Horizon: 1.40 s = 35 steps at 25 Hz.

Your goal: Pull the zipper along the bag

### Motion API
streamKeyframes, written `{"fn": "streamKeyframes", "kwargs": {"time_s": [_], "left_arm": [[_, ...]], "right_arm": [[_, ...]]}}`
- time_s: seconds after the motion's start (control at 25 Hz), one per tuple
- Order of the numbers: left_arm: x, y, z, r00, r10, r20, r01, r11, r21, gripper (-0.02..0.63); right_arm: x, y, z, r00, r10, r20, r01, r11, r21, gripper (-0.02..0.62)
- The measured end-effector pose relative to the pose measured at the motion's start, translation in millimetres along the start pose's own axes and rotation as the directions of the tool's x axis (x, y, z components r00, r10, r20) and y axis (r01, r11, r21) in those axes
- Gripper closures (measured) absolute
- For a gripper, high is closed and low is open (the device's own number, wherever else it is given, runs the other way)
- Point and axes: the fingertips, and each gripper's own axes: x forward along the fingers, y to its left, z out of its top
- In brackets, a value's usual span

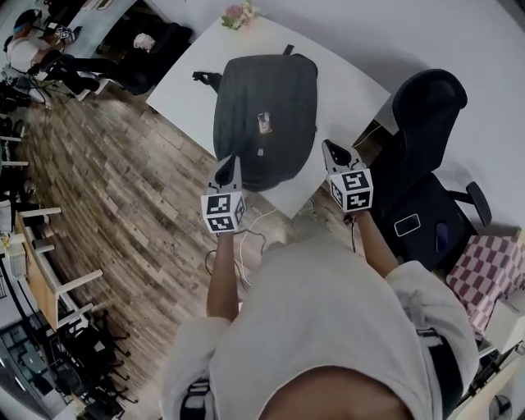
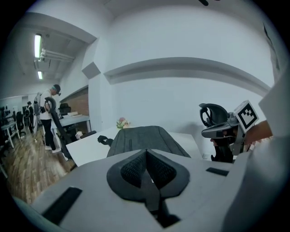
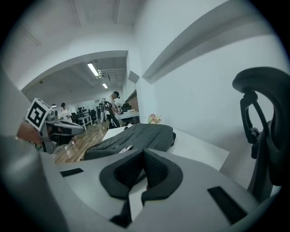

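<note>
A dark grey backpack (image 1: 264, 119) lies flat on the white table (image 1: 344, 98), with a small light tag (image 1: 264, 123) on its top. My left gripper (image 1: 231, 162) hovers at the bag's near left corner, jaws shut and empty. At the near right edge of the bag, my right gripper (image 1: 327, 146) is also shut with nothing in it. In the left gripper view the closed jaws (image 2: 146, 154) point at the backpack (image 2: 145, 138). The right gripper view shows its closed jaws (image 3: 144, 156) just short of the backpack (image 3: 136, 135).
A black office chair (image 1: 426, 156) stands right of the table, a phone (image 1: 407, 224) on its seat. Flowers (image 1: 238, 14) sit at the table's far corner. A checked cloth (image 1: 488, 271) lies at the right. Cables (image 1: 246, 246) trail on the wooden floor; people stand far left.
</note>
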Motion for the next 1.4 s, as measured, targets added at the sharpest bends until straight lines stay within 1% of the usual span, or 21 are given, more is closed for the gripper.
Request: {"fn": "streamKeyframes", "kwargs": {"time_s": [0.12, 0.24, 0.36, 0.44, 0.56, 0.68, 0.76, 0.92, 1.08, 1.16, 1.28, 1.32, 1.4], "left_arm": [[9, -6, -5, 0.999, -0.019, -0.032, 0.021, 0.999, 0.042, 0.580], [16, -16, -14, 0.995, -0.064, -0.075, 0.072, 0.990, 0.120, 0.580], [23, -25, -25, 0.986, -0.108, -0.127, 0.134, 0.967, 0.217, 0.580], [25, -27, -35, 0.977, -0.133, -0.167, 0.175, 0.948, 0.266, 0.580], [27, -26, -53, 0.961, -0.167, -0.221, 0.231, 0.925, 0.301, 0.579], [29, -26, -62, 0.945, -0.212, -0.248, 0.289, 0.897, 0.333, 0.578], [29, -28, -69, 0.928, -0.254, -0.273, 0.344, 0.863, 0.368, 0.578], [26, -29, -86, 0.885, -0.328, -0.330, 0.453, 0.767, 0.454, 0.578], [19, -29, -94, 0.842, -0.403, -0.360, 0.538, 0.688, 0.487, 0.578], [14, -33, -100, 0.813, -0.439, -0.382, 0.581, 0.642, 0.500, 0.577], [7, -42, -112, 0.766, -0.486, -0.421, 0.643, 0.561, 0.522, 0.573], [5, -44, -116, 0.755, -0.495, -0.431, 0.656, 0.541, 0.527, 0.556], [6, -49, -122, 0.741, -0.504, -0.443, 0.670, 0.513, 0.537, 0.477]], "right_arm": [[10, -5, -9, 1.000, 0.016, -0.023, -0.016, 1.000, 0.011, 0.581], [16, -8, -17, 0.999, 0.023, -0.043, -0.023, 1.000, 0.021, 0.581], [21, -11, -28, 0.997, 0.020, -0.069, -0.019, 0.999, 0.029, 0.581], [25, -12, -36, 0.996, 0.014, -0.090, -0.012, 1.000, 0.027, 0.581], [31, -13, -44, 0.993, -0.005, -0.117, 0.008, 1.000, 0.018, 0.581], [38, -17, -50, 0.990, -0.040, -0.135, 0.043, 0.999, 0.019, 0.581], [41, -21, -54, 0.987, -0.072, -0.146, 0.076, 0.997, 0.028, 0.581], [45, -23, -58, 0.978, -0.126, -0.164, 0.132, 0.991, 0.030, 0.581], [47, -18, -62, 0.969, -0.162, -0.187, 0.164, 0.986, -0.001, 0.581], [48, -15, -64, 0.966, -0.171, -0.194, 0.172, 0.985, -0.015, 0.581], [48, -14, -68, 0.962, -0.185, -0.202, 0.181, 0.983, -0.040, 0.581], [49, -14, -70, 0.961, -0.186, -0.205, 0.180, 0.982, -0.049, 0.581], [50, -15, -74, 0.959, -0.183, -0.215, 0.174, 0.983, -0.064, 0.573]]}}
